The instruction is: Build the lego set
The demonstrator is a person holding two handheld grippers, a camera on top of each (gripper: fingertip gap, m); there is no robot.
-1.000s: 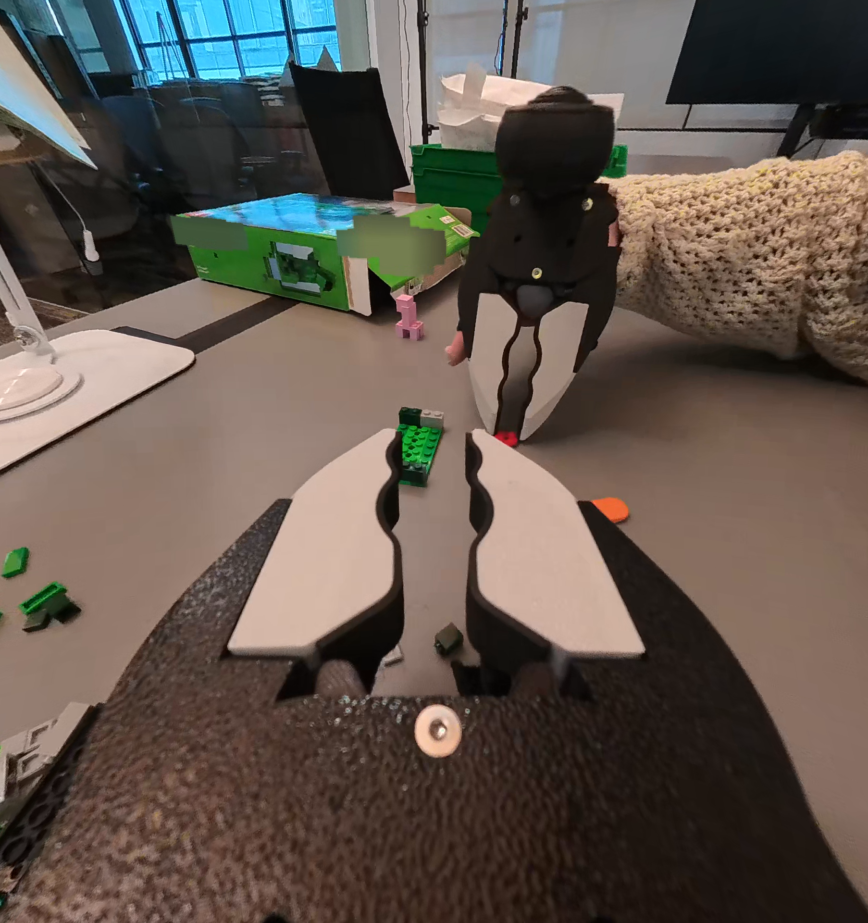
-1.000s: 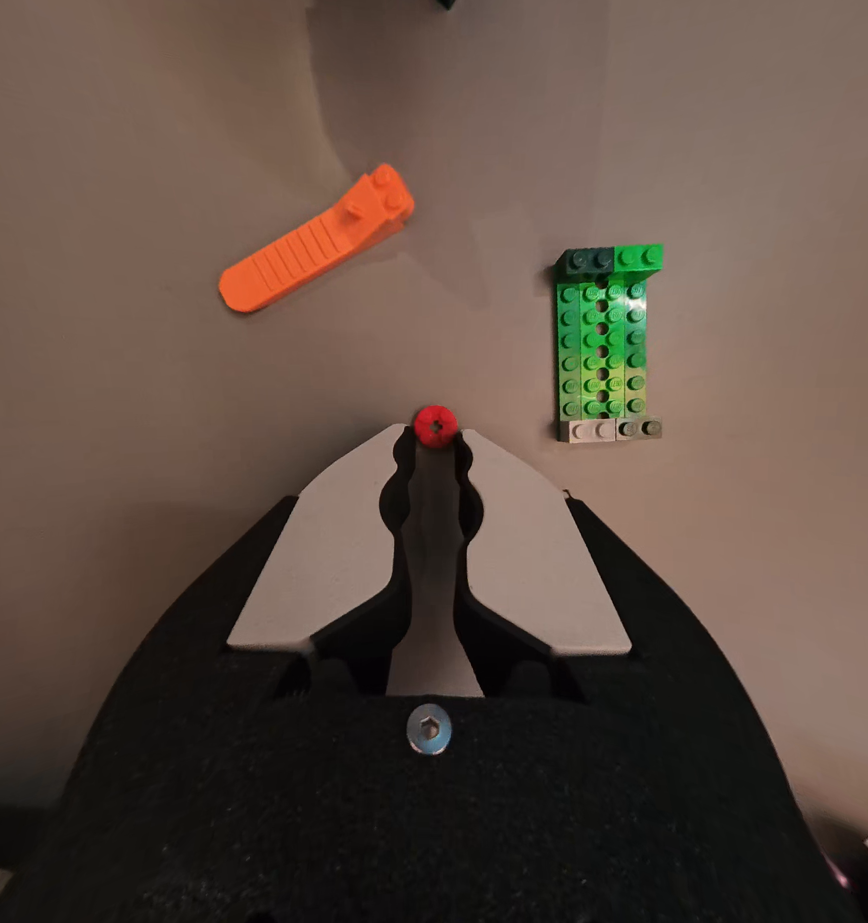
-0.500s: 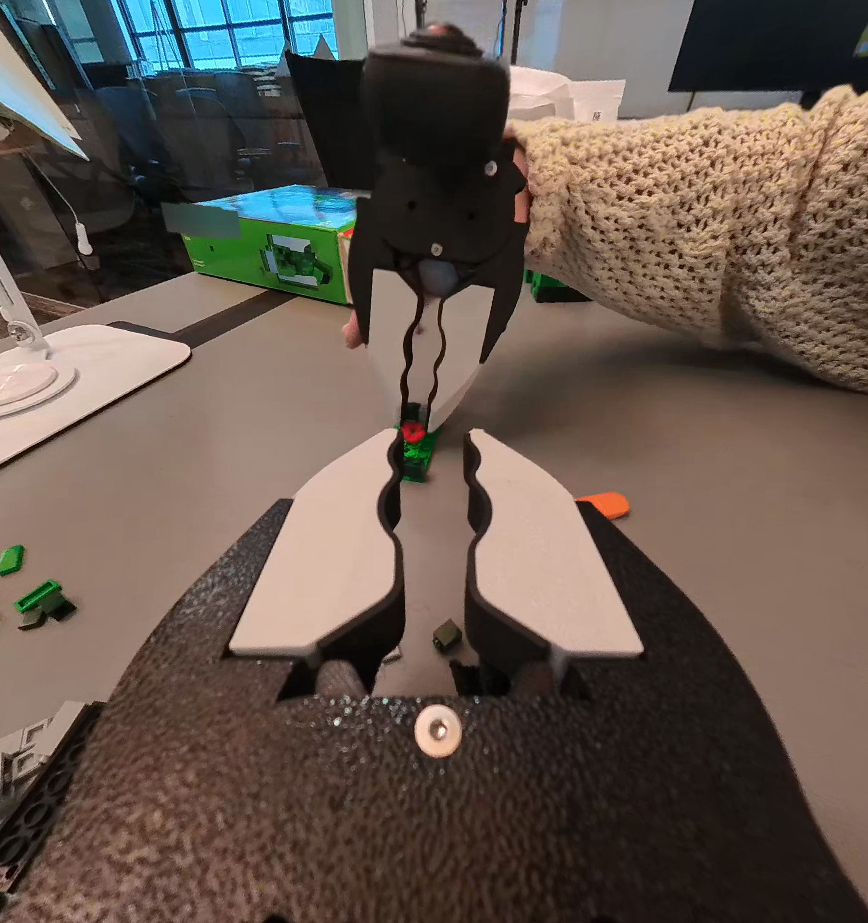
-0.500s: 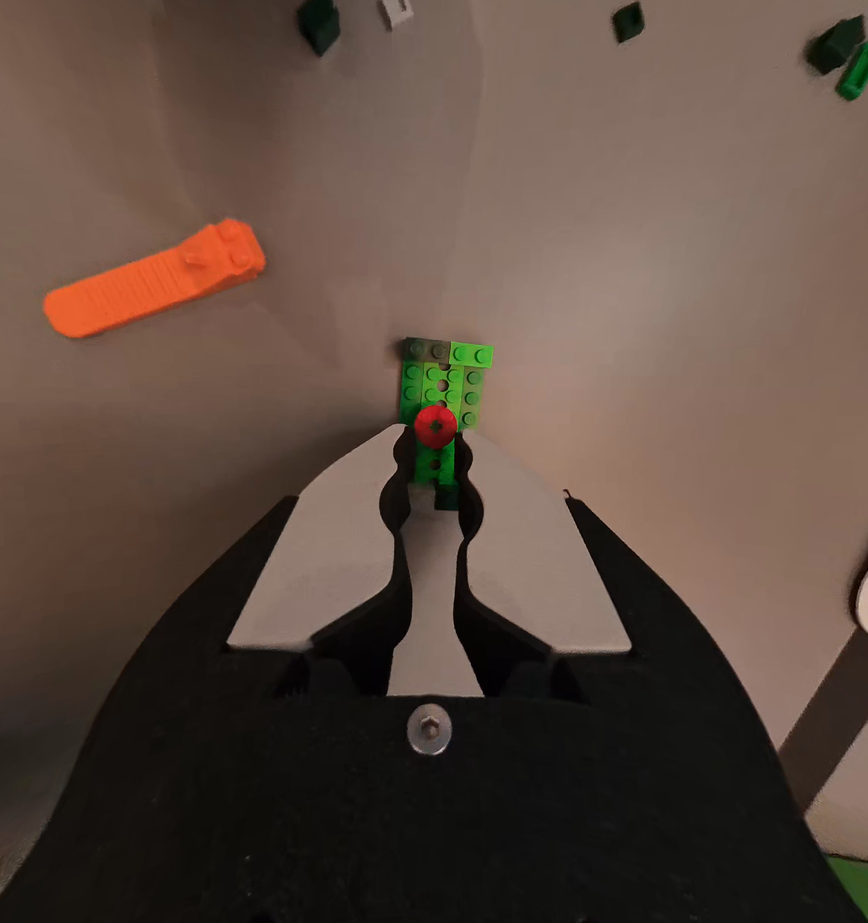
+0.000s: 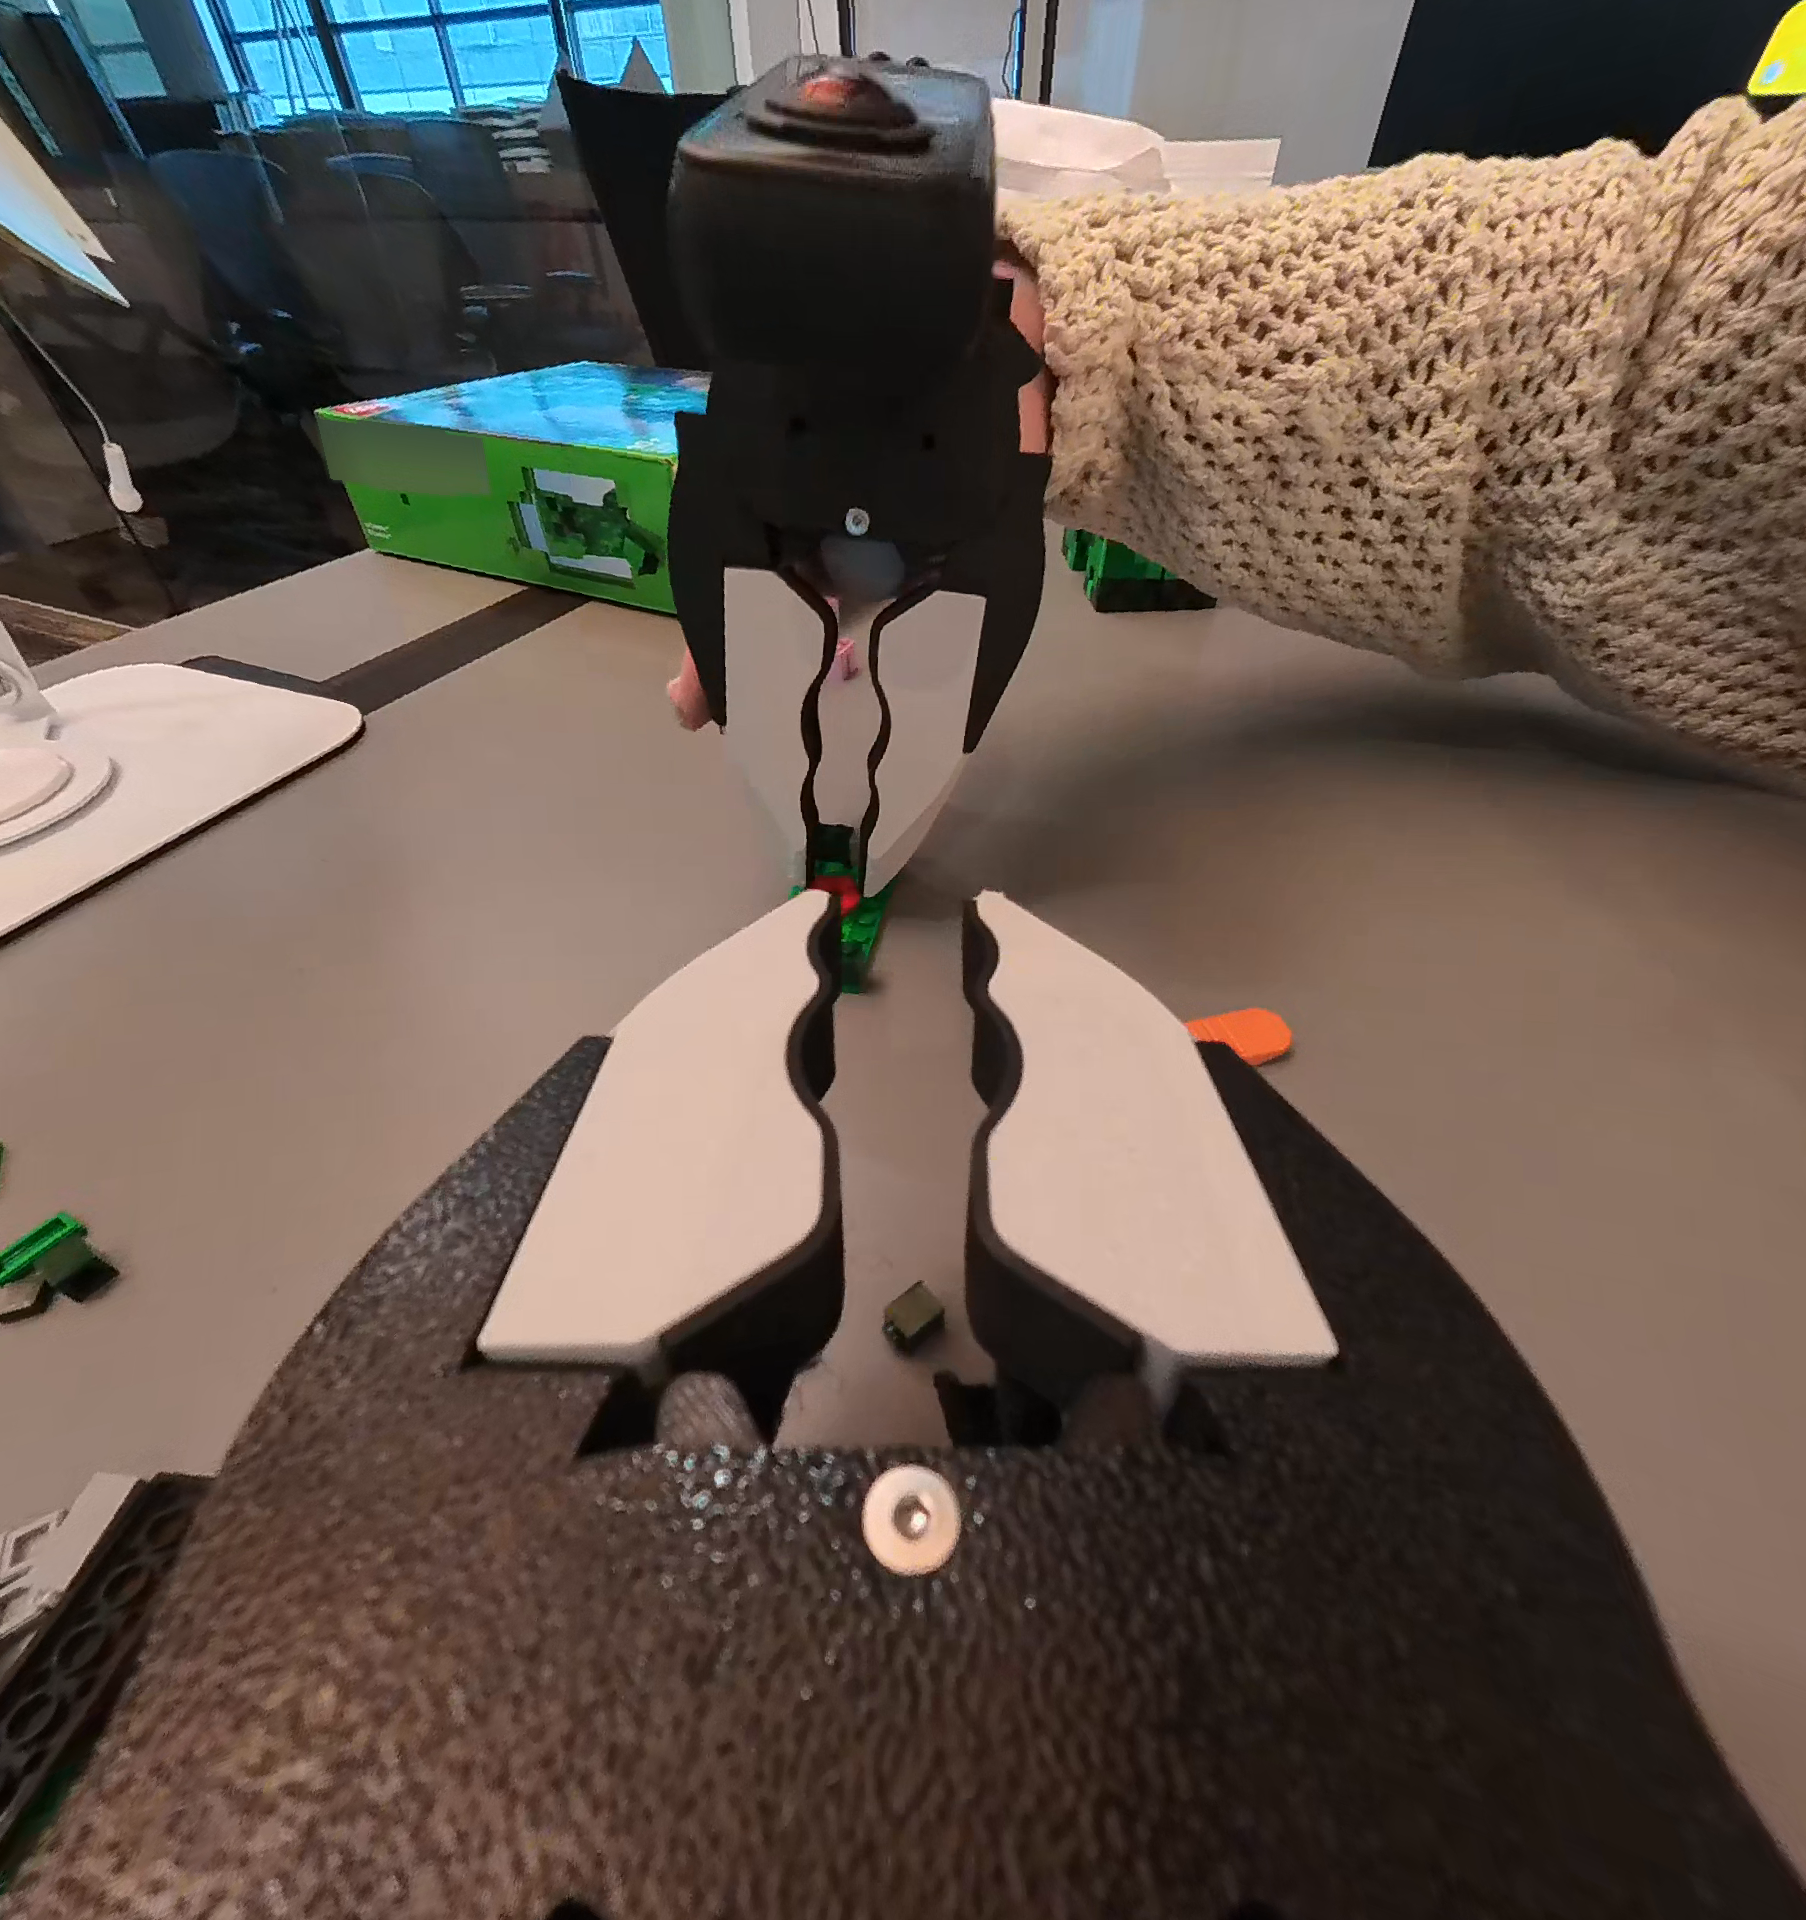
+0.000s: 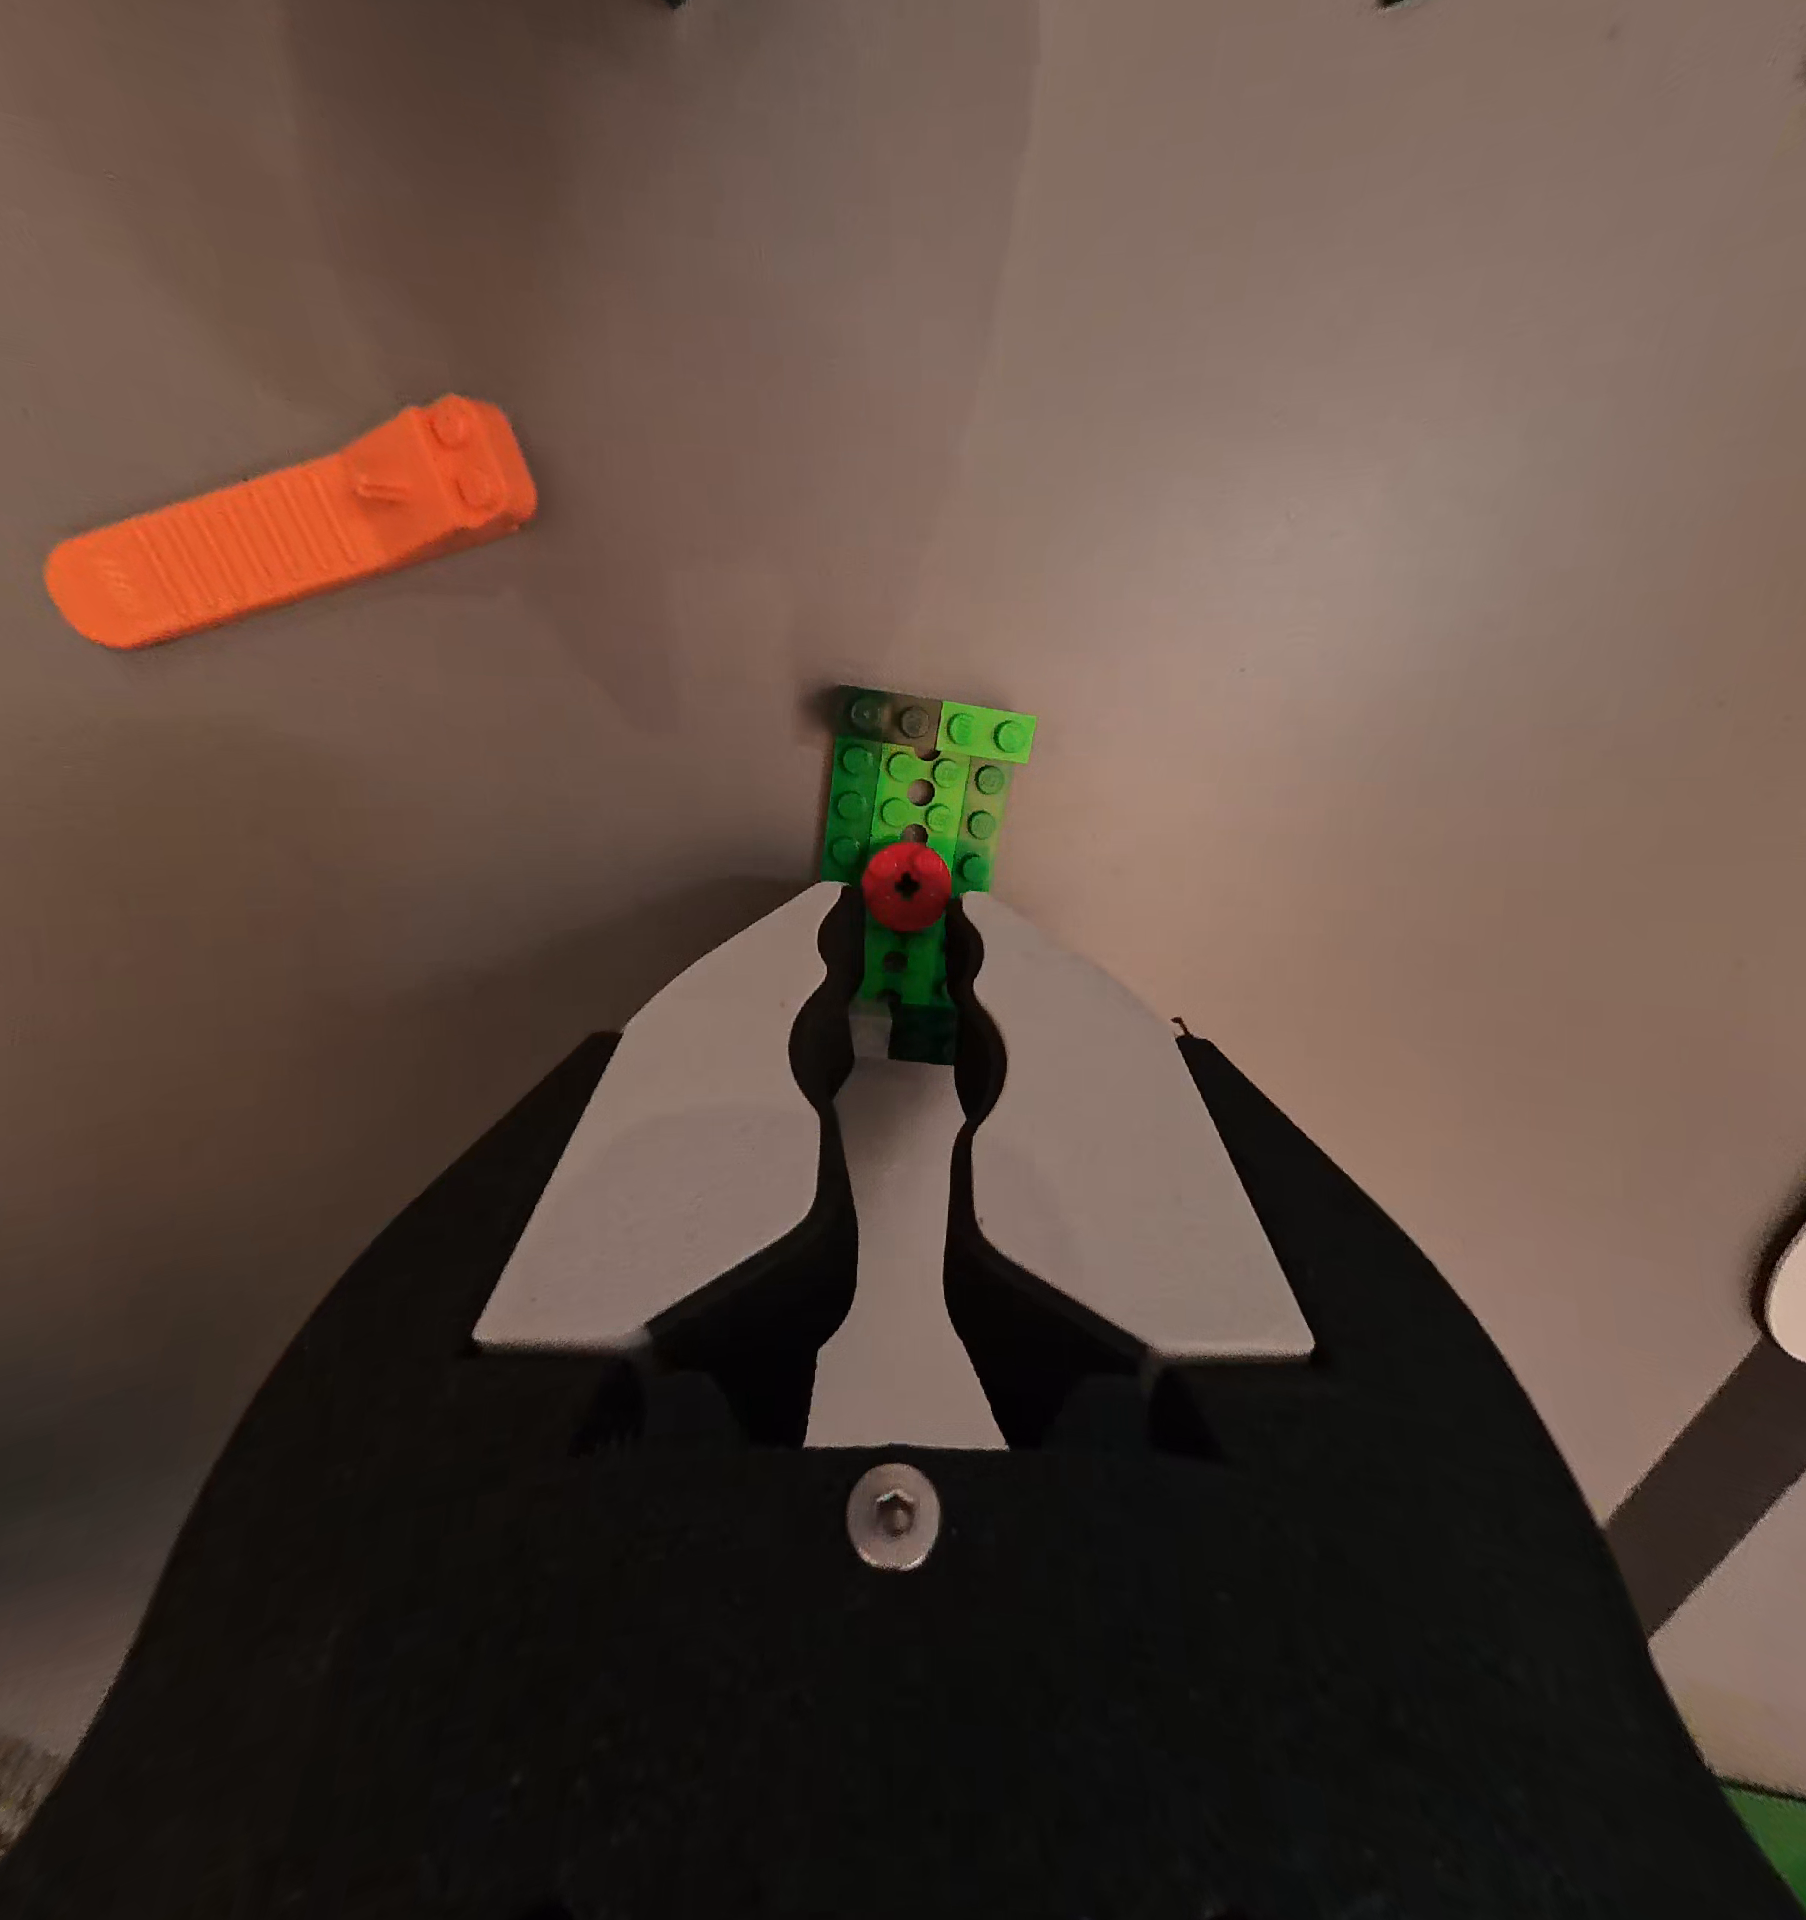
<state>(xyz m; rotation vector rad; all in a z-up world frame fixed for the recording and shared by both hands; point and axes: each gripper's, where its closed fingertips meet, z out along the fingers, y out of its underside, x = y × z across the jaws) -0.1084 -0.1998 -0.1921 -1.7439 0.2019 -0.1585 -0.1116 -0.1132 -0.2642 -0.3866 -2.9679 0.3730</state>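
A small green lego assembly [image 6: 930, 790] of studded plates lies flat on the grey table [image 6: 1398, 520]. My right gripper [image 6: 904, 894] points straight down over its middle, shut on a small round red piece [image 6: 906, 885] at its fingertips. In the left wrist view the right gripper [image 5: 839, 862] stands upright over the assembly [image 5: 863, 935], with the red piece [image 5: 832, 886] at its tips. My left gripper [image 5: 899, 914] is open and empty, just in front of the assembly, its left fingertip beside it.
An orange brick separator [image 6: 286, 530] lies left of the assembly. Loose green pieces [image 5: 42, 1252] lie at the left, a green lego box [image 5: 525, 499] and a white lamp base [image 5: 99, 748] farther back. A knit sleeve [image 5: 1450, 447] reaches in from the right. Across from one pair of fingers to the other is roughly 11 centimeters.
My right gripper carried the red piece from the bare table to over the green assembly and came lower onto it. My left gripper stayed open and almost still.
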